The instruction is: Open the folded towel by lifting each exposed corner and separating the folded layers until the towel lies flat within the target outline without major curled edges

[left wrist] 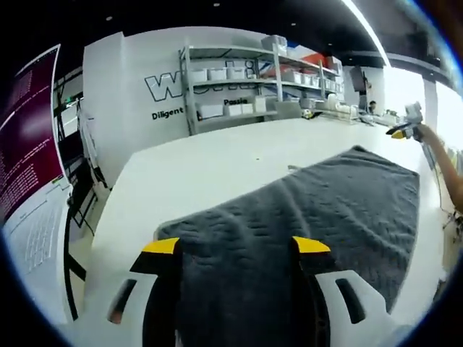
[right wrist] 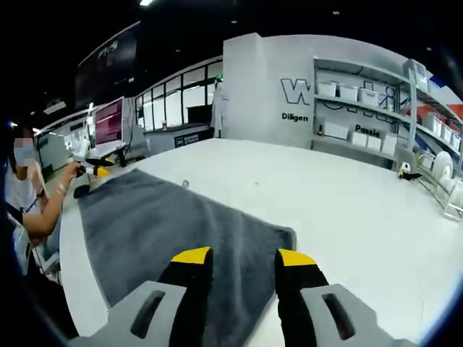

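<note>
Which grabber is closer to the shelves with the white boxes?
Hard to say. Left gripper and right gripper both sit over the grey towel, far across the table from the shelves.

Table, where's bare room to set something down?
The white table is bare between the grey towel and the shelving, and left of the towel in the left gripper view. It's crowded by the dish rack at the right edge.

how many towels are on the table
1: a grey towel spread on the white table, under both grippers, the left gripper and right gripper.
</note>
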`<act>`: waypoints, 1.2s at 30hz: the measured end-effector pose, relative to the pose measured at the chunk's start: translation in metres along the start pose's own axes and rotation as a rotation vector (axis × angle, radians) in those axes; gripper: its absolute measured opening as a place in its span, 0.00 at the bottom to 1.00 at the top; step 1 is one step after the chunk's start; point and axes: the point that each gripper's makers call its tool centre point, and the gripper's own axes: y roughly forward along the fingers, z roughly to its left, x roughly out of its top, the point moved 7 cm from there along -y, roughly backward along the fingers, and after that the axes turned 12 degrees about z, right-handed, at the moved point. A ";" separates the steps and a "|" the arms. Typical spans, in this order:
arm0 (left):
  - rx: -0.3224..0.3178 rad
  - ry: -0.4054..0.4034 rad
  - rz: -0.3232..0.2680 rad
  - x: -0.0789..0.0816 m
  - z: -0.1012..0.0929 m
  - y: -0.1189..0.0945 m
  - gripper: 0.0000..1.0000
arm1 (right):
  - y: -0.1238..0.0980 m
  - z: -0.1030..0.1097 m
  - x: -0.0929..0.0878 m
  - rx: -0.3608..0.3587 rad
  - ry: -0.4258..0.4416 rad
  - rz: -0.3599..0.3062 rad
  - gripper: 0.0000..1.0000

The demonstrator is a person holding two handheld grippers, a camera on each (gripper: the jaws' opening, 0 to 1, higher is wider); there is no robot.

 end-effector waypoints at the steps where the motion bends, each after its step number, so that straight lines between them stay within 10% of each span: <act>1: 0.028 0.002 0.001 0.001 0.005 0.004 0.56 | 0.003 -0.003 0.003 -0.014 -0.004 -0.003 0.28; 16: 0.129 0.002 0.070 0.010 0.029 0.059 0.32 | 0.067 -0.032 0.022 -0.104 0.003 0.061 0.14; 36: 0.284 0.023 0.204 -0.008 0.065 0.096 0.07 | 0.119 -0.067 -0.002 -0.143 0.127 0.188 0.06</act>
